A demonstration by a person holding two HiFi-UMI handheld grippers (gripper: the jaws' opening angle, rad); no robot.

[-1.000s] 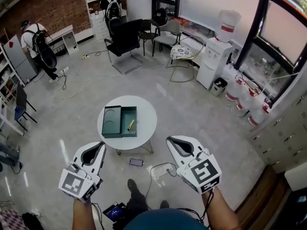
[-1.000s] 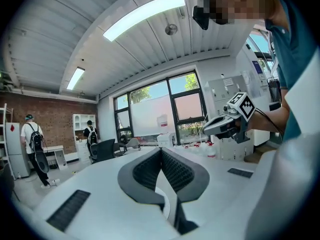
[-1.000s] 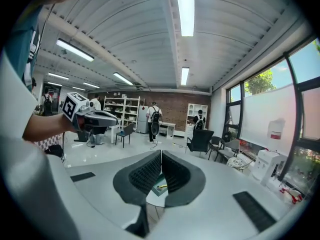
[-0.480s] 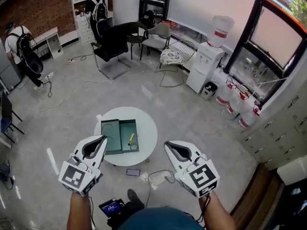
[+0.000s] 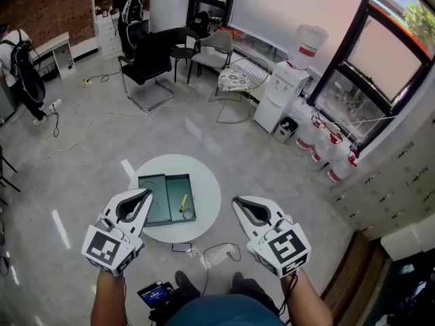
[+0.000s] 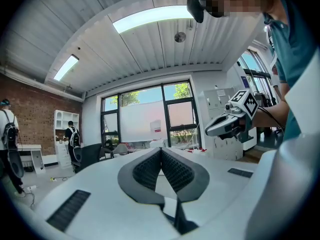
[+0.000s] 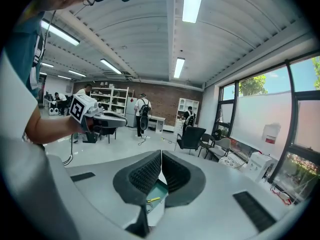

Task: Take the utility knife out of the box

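A dark green box (image 5: 178, 198) lies open on the round white table (image 5: 207, 190), its lid (image 5: 152, 200) flat at its left. The yellow utility knife (image 5: 183, 203) lies inside the box. My left gripper (image 5: 144, 194) is held in the air over the table's near left edge, jaws shut and empty. My right gripper (image 5: 238, 201) hovers just right of the table, also shut on nothing. In the right gripper view the knife (image 7: 153, 199) and the box (image 7: 161, 190) show below the closed jaws (image 7: 161, 155). The left gripper view looks level across the room, jaws (image 6: 161, 150) together.
On the floor by my feet lie a phone (image 5: 181, 247), a white cable (image 5: 219, 253) and a small device (image 5: 153, 295). A black office chair (image 5: 144, 61), other chairs, a water dispenser (image 5: 280, 94) and water bottles (image 5: 318, 149) stand farther off. People stand at the back left.
I have walked toward the table: it sits closer and lower in the head view. Both grippers came forward with me and now reach the table's near edge. Jaws stayed shut.
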